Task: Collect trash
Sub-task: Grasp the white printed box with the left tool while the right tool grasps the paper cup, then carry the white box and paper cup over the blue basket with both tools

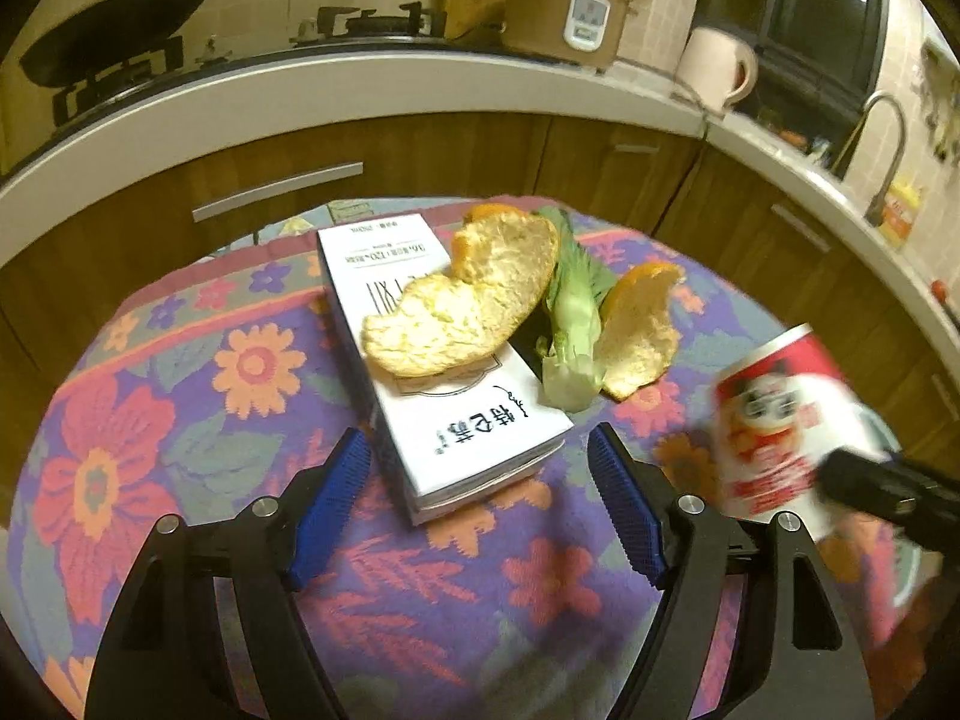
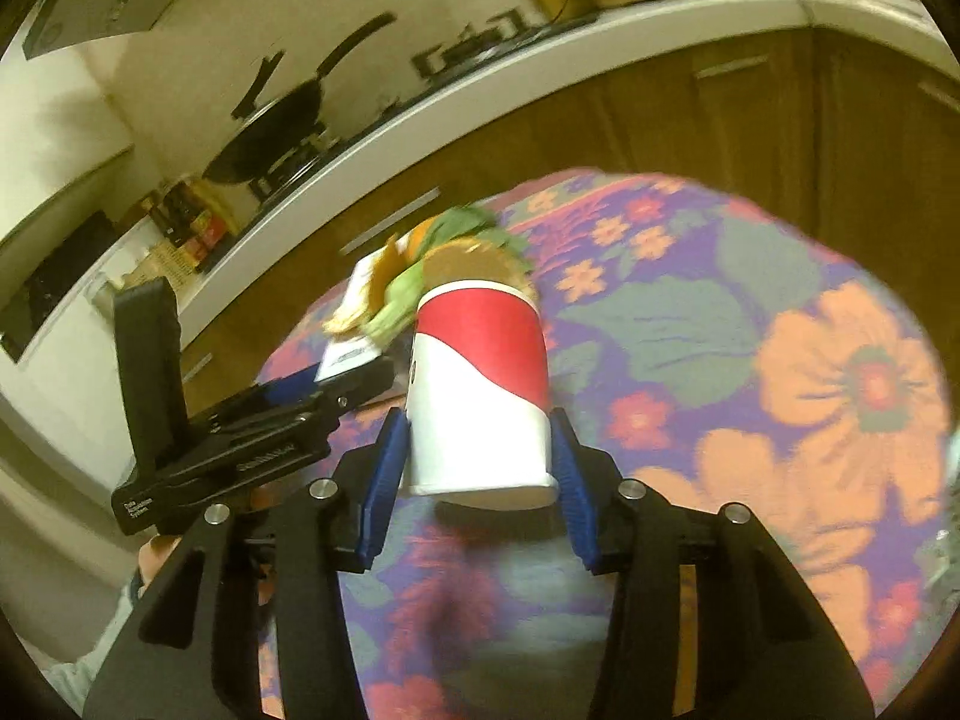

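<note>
My right gripper is shut on a red-and-white paper cup and holds it above the flowered tablecloth; the cup also shows blurred in the left wrist view. My left gripper is open, its blue pads either side of the near end of a white box. A large orange peel lies on the box. A green vegetable scrap and a smaller orange peel lie just right of it. The left gripper's body shows in the right wrist view.
The small round table stands in front of wooden kitchen cabinets. On the white counter are a gas stove with a black pan, a rice cooker and a white jug. A sink tap is at right.
</note>
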### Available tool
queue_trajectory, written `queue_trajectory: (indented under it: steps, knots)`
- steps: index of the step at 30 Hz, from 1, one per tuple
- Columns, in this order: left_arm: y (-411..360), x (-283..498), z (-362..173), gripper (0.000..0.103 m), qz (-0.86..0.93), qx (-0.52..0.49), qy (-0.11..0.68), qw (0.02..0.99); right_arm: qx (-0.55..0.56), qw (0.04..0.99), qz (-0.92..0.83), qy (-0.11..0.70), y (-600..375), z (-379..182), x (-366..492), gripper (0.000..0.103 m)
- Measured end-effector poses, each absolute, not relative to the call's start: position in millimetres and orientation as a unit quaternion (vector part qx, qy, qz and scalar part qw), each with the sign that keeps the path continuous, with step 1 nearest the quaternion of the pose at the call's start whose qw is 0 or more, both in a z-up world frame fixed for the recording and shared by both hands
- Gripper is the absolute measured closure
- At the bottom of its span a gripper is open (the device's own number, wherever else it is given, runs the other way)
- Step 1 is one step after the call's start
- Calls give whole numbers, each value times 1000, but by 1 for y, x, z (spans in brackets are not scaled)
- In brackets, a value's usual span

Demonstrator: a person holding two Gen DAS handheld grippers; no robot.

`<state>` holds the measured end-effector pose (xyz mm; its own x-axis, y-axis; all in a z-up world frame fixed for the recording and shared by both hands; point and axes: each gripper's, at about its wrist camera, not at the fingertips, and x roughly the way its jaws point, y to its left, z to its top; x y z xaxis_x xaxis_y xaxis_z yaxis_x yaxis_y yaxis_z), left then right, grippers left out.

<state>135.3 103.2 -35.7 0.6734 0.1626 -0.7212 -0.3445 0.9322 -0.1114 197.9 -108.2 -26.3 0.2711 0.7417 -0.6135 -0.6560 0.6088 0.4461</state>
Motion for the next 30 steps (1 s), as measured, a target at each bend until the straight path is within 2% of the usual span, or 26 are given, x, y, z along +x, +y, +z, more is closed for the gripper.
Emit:
queue_trajectory:
  steps: [5,7,13,17,24,30]
  knots:
    - [105,144,-37,32,184,-116,386,896,61,798,431,417,-121,-29,204,59]
    - [108,143,-38,40,176,-129,385,897,64,797,431,419,-124,-32,203,59]
    - [105,123,-34,47,172,-114,378,903,73,801,428,411,-138,-29,196,59]
    - [104,94,-28,49,158,-110,378,906,67,811,416,405,-149,-25,190,59]
    - [82,42,-6,50,133,-22,368,920,60,824,408,389,-160,-18,176,59]
    - [74,19,-9,50,155,44,375,913,35,842,384,377,-168,-16,158,59]
